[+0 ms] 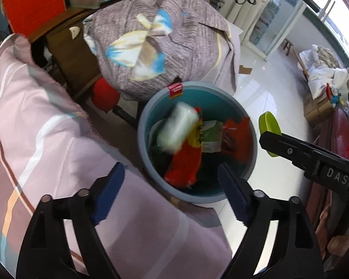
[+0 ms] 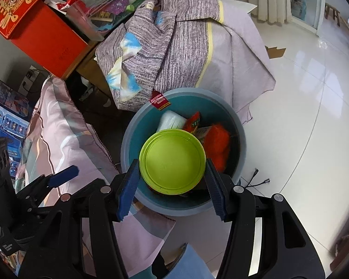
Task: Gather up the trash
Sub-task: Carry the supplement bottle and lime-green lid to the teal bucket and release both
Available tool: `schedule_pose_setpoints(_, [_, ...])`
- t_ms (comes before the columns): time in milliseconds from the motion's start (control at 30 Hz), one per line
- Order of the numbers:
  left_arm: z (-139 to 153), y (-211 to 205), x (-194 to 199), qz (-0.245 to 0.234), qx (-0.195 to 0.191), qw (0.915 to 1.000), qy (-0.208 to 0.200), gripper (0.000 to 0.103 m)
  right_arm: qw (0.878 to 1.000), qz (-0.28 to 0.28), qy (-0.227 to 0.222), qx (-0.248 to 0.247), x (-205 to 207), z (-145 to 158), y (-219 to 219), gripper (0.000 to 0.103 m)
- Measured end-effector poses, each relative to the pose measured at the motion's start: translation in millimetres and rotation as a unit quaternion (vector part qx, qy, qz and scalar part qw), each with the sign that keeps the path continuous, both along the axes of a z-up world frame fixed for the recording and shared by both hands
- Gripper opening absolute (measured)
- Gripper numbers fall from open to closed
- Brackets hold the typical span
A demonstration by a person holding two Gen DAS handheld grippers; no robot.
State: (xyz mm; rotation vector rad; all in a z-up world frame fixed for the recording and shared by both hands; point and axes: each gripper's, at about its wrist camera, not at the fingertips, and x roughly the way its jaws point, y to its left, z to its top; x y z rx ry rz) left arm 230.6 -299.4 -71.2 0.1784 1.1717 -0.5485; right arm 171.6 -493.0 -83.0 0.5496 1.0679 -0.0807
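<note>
Above the blue bin (image 1: 143,125), the left gripper (image 1: 171,194) gapes wide and empty; a blurred, perhaps white packet (image 1: 176,126) lies inside. The right gripper (image 2: 172,181) clamps a green lid (image 2: 172,161) over it.

White wrapper (image 1: 178,126) motion-blurred over bin (image 1: 146,121), green lid (image 2: 172,161) hiding bin contents
</note>
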Motion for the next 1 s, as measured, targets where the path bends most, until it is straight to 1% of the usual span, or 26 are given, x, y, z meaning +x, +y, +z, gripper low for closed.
schedule_pose_setpoints(100, [0.8, 12.2, -1.1, 0.011, -0.003, 0.9999, 0.003, 0.093, 1.0, 0.003, 0.002, 0.0, 2.3, -2.2, 2.8, 0.053])
schedule_pose_setpoints(300, [2.4, 28.9, -5.1, 0.027, -0.008, 0.9996, 0.007, 0.095, 1.0, 0.013, 0.009, -0.006, 8.6, -4.1, 10.3, 0.054])
schedule_pose_setpoints(500, [0.1, 35.8, -9.3, 0.03, -0.003, 0.9995, 0.008, 0.096, 0.999, 0.026, 0.015, -0.016, 22.2, -7.2, 22.1, 0.054])
schedule_pose_setpoints(533, [-0.4, 37.0, -9.1, 0.03, -0.003, 0.9995, 0.009, 0.096, 0.999, 0.026, 0.015, -0.015, 23.2, -7.0, 23.0, 0.055])
schedule_pose_setpoints(600, [0.1, 39.7, -8.5, 0.032, -0.003, 0.9994, 0.009, 0.096, 0.999, 0.028, 0.013, -0.012, 26.2, -6.6, 25.5, 0.071])
schedule_pose_setpoints(700, [0.8, 42.9, -7.8, 0.036, -0.006, 0.9993, 0.009, 0.096, 0.999, 0.03, 0.01, -0.014, 27.1, -4.8, 29.4, 0.072])
schedule_pose_setpoints(933, [1.7, 48.4, -10.0, 0.042, -0.007, 0.999, 0.01, 0.096, 0.999, 0.025, 0.02, -0.009, 20.8, -6.5, 30.7, 0.077])
schedule_pose_setpoints(1000, [2.2, 49.3, -11.7, 0.042, -0.007, 0.999, 0.01, 0.096, 0.999, 0.023, 0.02, -0.014, 17.7, -4.3, 31.5, 0.078])
